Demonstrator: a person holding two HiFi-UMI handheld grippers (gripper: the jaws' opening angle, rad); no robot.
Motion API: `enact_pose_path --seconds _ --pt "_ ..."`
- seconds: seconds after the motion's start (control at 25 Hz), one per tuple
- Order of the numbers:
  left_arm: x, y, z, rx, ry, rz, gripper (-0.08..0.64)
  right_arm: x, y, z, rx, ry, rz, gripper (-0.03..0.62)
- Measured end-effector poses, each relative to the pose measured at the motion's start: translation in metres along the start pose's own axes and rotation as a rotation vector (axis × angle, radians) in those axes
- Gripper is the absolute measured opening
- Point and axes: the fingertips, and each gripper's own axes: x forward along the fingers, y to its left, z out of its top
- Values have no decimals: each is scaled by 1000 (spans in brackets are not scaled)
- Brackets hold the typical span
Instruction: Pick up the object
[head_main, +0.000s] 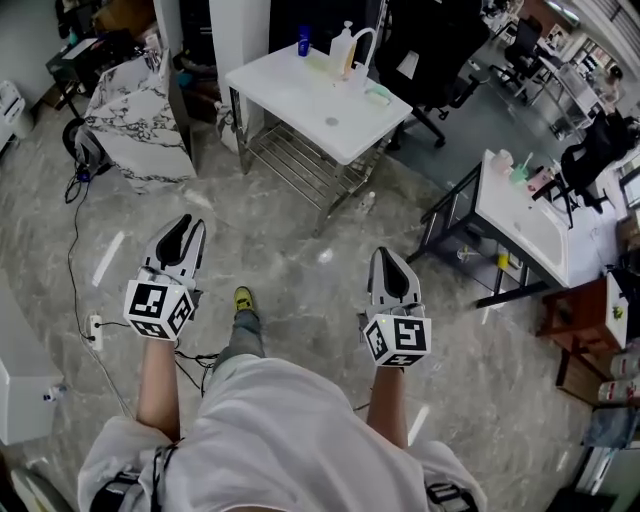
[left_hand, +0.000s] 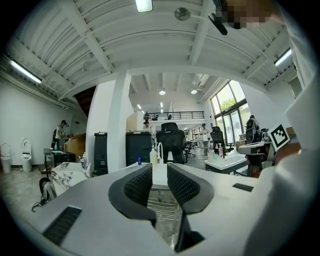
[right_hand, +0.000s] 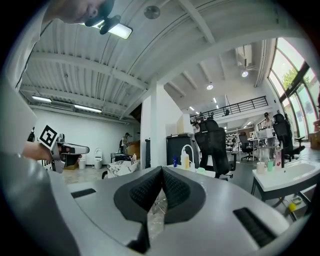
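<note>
A white table (head_main: 300, 95) on a wire-shelf frame stands ahead across the floor. It carries a pump bottle (head_main: 344, 48), a small blue bottle (head_main: 303, 41) and a green item (head_main: 377, 95). Both grippers are held in the air well short of it, over the marble floor. My left gripper (head_main: 187, 224) is open by a narrow gap with nothing in it; in the left gripper view (left_hand: 160, 172) the table shows through that gap. My right gripper (head_main: 389, 256) is shut and empty, its pads meeting at the tips (right_hand: 162, 172). The bottles (right_hand: 185, 160) appear far beyond it.
A marble-patterned block (head_main: 135, 120) stands at the left, near a white pillar (head_main: 238, 40). A second white table (head_main: 520, 215) and a wooden stool (head_main: 585, 320) are at the right. An office chair (head_main: 440, 60) sits behind the table. A cable and power strip (head_main: 95, 330) lie on the floor at the left.
</note>
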Motion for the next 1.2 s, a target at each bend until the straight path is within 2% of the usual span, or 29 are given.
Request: enact_pose_path --seconds 0.36,0.76,0.96,1.2 --pt "100 99 -8 -43 0 -33 86 132 13 -8 -5 46 -32 6" --pt "208 223 14 -58 -2 -105 86 293 56 29 -32 59 -59 6" --pt "246 255 18 -68 4 -139 86 340 69 32 -36 84 -64 6" --pt "292 275 10 -70 11 -164 86 381 55 23 -31 86 -94 6"
